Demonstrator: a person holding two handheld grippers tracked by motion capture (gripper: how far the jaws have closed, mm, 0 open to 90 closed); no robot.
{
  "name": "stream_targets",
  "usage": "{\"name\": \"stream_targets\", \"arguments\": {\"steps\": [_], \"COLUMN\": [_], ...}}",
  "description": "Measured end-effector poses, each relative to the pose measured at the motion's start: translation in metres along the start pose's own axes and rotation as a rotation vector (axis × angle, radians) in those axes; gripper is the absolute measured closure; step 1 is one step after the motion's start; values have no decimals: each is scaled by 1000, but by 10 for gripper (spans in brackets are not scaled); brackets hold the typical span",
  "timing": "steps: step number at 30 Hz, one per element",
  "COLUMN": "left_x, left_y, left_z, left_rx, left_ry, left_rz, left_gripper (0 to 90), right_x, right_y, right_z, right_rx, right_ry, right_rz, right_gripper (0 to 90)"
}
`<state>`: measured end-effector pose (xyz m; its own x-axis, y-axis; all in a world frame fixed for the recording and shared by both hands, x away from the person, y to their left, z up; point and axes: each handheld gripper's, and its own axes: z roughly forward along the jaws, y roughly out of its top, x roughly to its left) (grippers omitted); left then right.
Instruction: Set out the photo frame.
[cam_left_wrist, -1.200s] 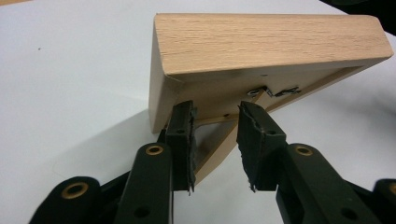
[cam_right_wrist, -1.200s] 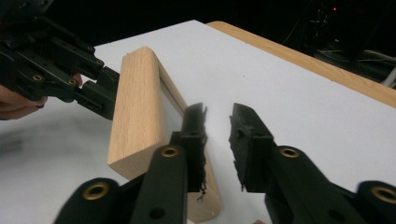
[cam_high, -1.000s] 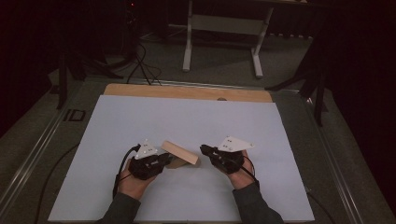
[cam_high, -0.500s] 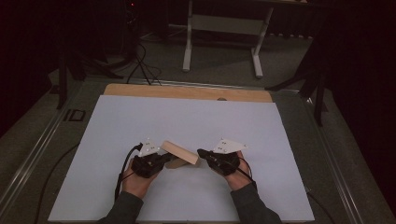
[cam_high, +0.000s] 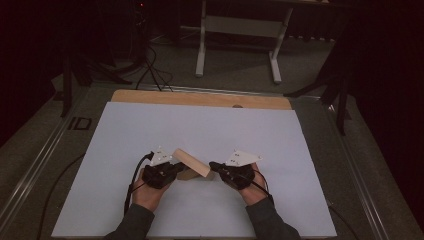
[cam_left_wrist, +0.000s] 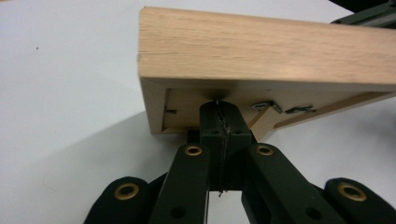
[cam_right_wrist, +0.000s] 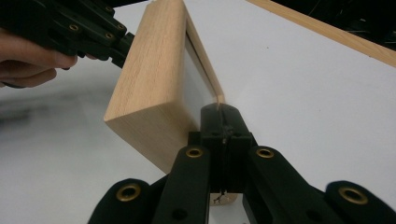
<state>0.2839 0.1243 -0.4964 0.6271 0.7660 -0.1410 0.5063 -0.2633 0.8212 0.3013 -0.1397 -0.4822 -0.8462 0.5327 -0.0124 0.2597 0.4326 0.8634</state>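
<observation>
High view: the left tongs (cam_high: 176, 170) are squeezed shut on the left end of the wooden frame (cam_high: 191, 163), likely to hold it up off the white counter (cam_high: 200, 125). The frame is pale, smooth wood, shaped like a box with a hollow back. At the frame's right end, the right tongs (cam_high: 214, 166) pinch its thin edge.
</observation>
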Motion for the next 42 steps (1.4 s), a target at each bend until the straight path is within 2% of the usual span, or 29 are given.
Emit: {"name": "stream_targets", "arguments": {"steps": [16,34,42], "left_x": [-7,-19,-20], "left_y": [4,3,1], "left_z": [-6,-2,0], "left_rx": [-18,-2,6], "left_ry": [-19,-48,-51], "left_rz": [17,39,36], "left_gripper": [897,897,897], "right_x": [4,8,9], "right_y": [0,-1,-3], "right_z": [2,6,9], "right_rx": [9,20,30], "right_ry": [8,18,22], "right_rz": [-10,-19,-21], "right_gripper": [897,897,897]}}
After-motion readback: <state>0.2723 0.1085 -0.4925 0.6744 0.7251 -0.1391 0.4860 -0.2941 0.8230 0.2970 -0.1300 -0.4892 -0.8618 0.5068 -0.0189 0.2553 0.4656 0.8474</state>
